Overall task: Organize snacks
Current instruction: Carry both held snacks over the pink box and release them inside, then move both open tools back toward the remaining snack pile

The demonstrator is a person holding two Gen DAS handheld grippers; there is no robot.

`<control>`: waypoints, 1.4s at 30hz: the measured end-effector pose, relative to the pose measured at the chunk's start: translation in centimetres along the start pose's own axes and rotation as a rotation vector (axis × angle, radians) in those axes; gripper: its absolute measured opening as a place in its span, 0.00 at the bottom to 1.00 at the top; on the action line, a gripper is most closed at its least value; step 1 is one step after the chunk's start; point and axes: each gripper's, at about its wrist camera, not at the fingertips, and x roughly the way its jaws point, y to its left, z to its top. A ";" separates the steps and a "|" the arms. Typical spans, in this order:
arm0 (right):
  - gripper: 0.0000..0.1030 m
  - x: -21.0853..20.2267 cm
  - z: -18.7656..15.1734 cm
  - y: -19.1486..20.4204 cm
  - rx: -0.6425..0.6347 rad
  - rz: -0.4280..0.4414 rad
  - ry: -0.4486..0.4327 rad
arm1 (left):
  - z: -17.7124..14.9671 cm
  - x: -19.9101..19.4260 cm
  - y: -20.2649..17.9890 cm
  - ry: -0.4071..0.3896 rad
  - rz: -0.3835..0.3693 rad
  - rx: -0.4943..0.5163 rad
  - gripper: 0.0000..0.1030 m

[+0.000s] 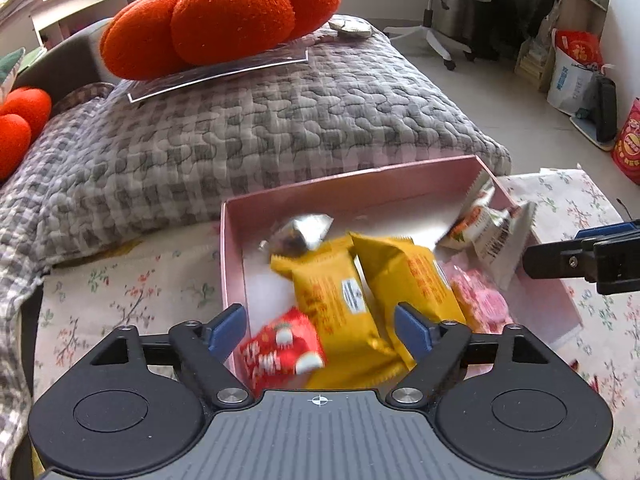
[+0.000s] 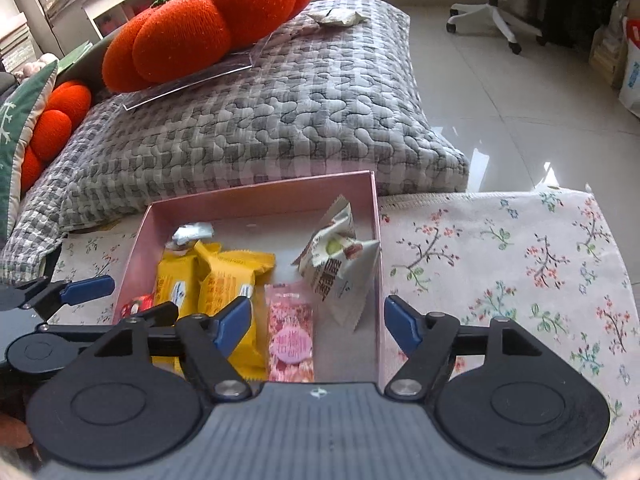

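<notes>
A pink box [image 2: 256,204] sits on the floral cloth [image 2: 520,264], holding two yellow packs [image 2: 230,280], a silver wrap [image 2: 192,234], white packets [image 2: 340,264], a pink packet [image 2: 290,332] and a blurred red pack [image 1: 280,350]. Left gripper [image 1: 320,330] and right gripper [image 2: 316,320] both gape, gripping nothing

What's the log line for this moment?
left gripper: open, over red packet | right gripper: open, empty | pink box: snacks inside
</notes>
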 end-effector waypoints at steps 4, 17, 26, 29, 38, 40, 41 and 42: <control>0.73 -1.4 -1.0 0.4 -0.017 -0.001 0.000 | -1.3 -1.6 -0.2 0.002 -0.004 -0.001 0.84; 0.81 -4.8 -5.6 1.4 -0.066 0.003 0.032 | -6.5 -6.5 -2.2 0.027 -0.007 0.066 0.90; 0.83 -5.8 -9.1 1.2 -0.054 0.009 0.069 | -9.9 -8.2 -3.8 0.063 -0.021 0.096 0.91; 0.83 -5.9 -10.2 1.1 -0.041 0.009 0.086 | -11.0 -8.4 -4.5 0.076 -0.041 0.091 0.91; 0.84 -5.3 -12.9 0.3 0.012 -0.012 0.121 | -14.4 -7.7 -6.1 0.117 -0.069 0.077 0.91; 0.84 -5.1 -13.3 -0.2 0.030 -0.017 0.121 | -14.9 -7.5 -6.3 0.118 -0.067 0.065 0.91; 0.84 -4.9 -13.5 -0.4 0.044 -0.019 0.121 | -15.2 -7.4 -6.3 0.120 -0.068 0.057 0.91; 0.84 -4.7 -13.7 -0.6 0.056 -0.022 0.123 | -15.4 -7.2 -6.3 0.125 -0.071 0.051 0.91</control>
